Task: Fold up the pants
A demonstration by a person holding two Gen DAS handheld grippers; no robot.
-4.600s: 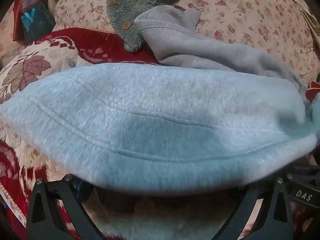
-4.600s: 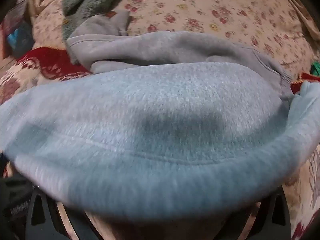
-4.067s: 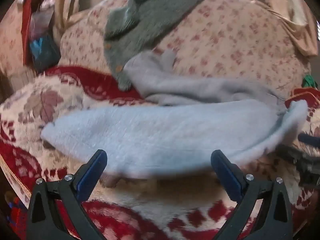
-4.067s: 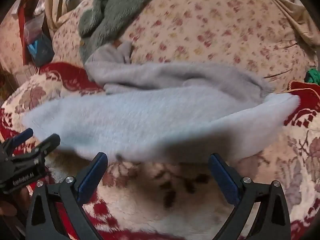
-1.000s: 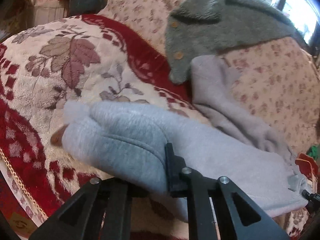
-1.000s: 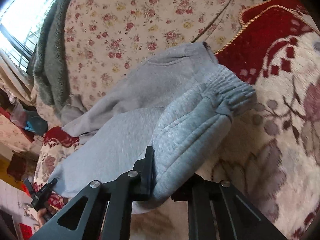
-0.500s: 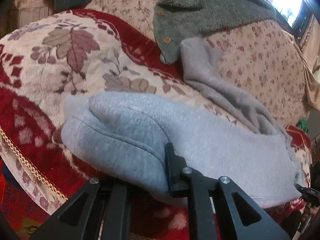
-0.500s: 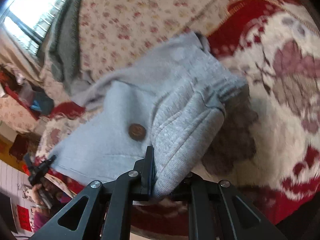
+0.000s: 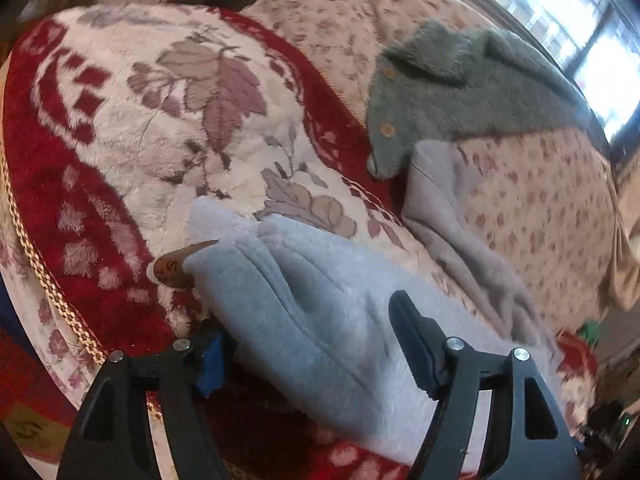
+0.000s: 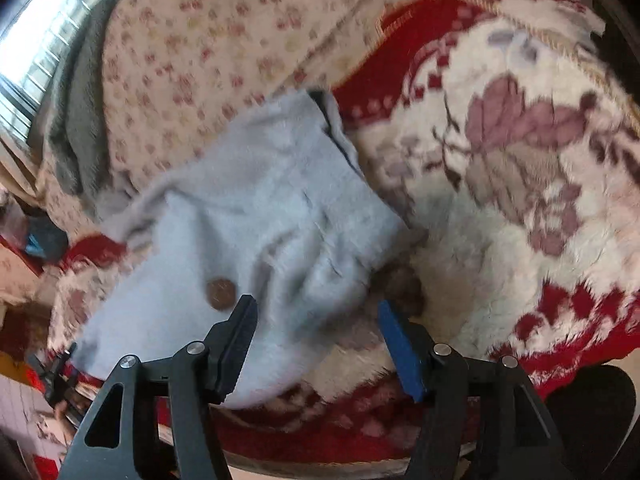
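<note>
The light grey fleece pants (image 9: 320, 320) lie folded along the front of a red and cream floral blanket (image 9: 120, 120). A round brown patch (image 9: 172, 266) shows at their left end. My left gripper (image 9: 308, 336) is open, its fingers on either side of that end. In the right wrist view the pants (image 10: 260, 208) lie flat with a brown patch (image 10: 220, 294) on top. My right gripper (image 10: 316, 320) is open just in front of their near end, not holding them.
A grey-green fuzzy cardigan (image 9: 460, 92) with buttons and a pale grey garment (image 9: 448, 216) lie behind the pants on a floral cover (image 9: 540, 200). The blanket's braided front edge (image 9: 36, 264) drops off at left. A window (image 10: 36, 52) is behind.
Both grippers were shut on the ends of the pants half a second ago. Both have now opened and the pants rest on the blanket.
</note>
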